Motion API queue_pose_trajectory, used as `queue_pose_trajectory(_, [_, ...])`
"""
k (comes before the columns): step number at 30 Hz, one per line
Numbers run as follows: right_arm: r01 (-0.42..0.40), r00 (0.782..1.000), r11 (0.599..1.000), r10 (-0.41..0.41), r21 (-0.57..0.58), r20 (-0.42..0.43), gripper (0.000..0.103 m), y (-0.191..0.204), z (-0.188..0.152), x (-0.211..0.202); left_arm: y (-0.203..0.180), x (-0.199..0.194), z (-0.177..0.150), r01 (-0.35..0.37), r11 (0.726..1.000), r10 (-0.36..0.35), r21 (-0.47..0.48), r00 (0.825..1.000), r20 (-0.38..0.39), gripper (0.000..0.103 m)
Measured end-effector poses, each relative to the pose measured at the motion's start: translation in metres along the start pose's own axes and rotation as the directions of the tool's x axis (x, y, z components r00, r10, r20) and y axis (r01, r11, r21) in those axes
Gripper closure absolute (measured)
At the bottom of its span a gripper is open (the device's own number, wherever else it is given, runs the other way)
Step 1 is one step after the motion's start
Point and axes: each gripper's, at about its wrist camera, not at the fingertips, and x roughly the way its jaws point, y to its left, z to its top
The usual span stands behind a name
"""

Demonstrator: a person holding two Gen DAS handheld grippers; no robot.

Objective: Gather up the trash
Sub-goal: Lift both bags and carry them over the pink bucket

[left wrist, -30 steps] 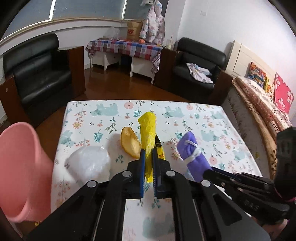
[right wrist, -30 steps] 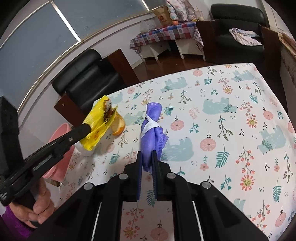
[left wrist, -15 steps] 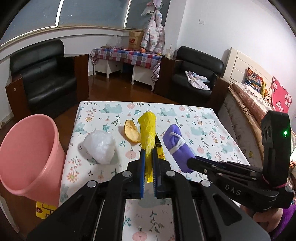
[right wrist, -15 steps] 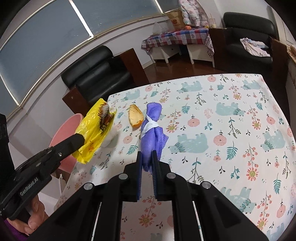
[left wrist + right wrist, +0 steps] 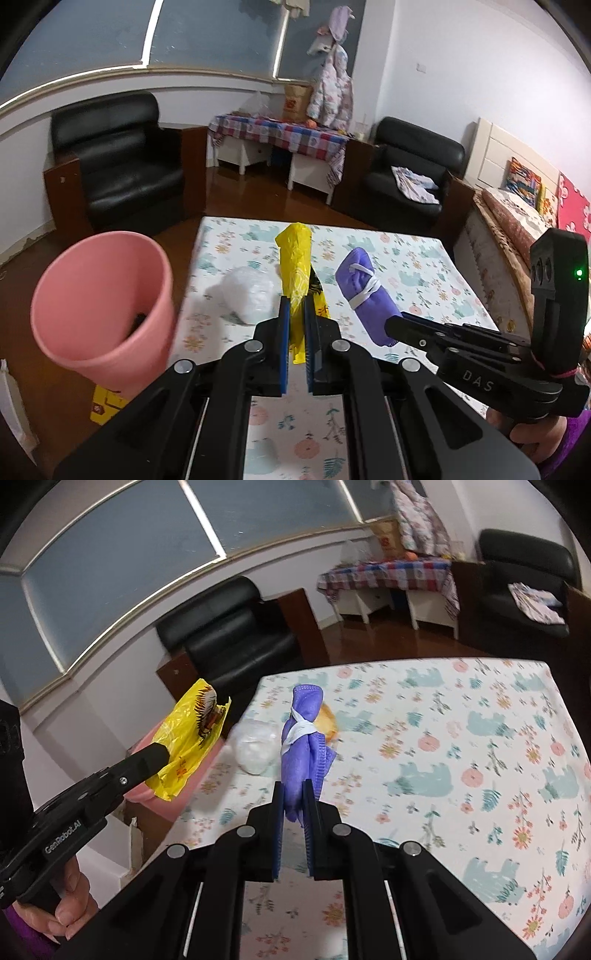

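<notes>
My left gripper point(image 5: 295, 314) is shut on a yellow plastic wrapper point(image 5: 295, 266) and holds it in the air above the table's left part. The wrapper also shows in the right wrist view point(image 5: 192, 734). My right gripper point(image 5: 294, 801) is shut on a rolled purple face mask point(image 5: 301, 746), also held above the table; the mask shows in the left wrist view point(image 5: 364, 291). A pink bin point(image 5: 99, 310) stands off the table's left edge, with something dark at its bottom. A crumpled white plastic ball point(image 5: 251, 295) and an orange peel point(image 5: 327, 720) lie on the table.
The table has a floral cloth point(image 5: 461, 775). Black armchairs point(image 5: 122, 170) and a small checked-cloth table point(image 5: 280, 136) stand across the wooden floor. A bed point(image 5: 524, 229) is at the right. A yellow box point(image 5: 105, 406) lies on the floor below the bin.
Both grippers rose and pulled back from the table with their items. The pink bin now shows more fully, closer to the left gripper.
</notes>
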Motion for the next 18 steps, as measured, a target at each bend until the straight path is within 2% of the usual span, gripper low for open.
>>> queue_pose_trajectory(9, [-0.093, 0.996, 0.99, 0.094, -0.106, 0.004, 0.094, 0.045, 0.013, 0.014, 0.042, -0.025, -0.004, -0.1, 0.992, 0.104, -0.072, 0.994, 0.046, 0.097])
queue_pose_trajectory(18, [-0.19, 0.982, 0.965, 0.187, -0.179, -0.032, 0.094, 0.098, 0.037, 0.047, 0.093, -0.043, -0.004, -0.218, 0.963, 0.23, -0.157, 0.971, 0.063, 0.097])
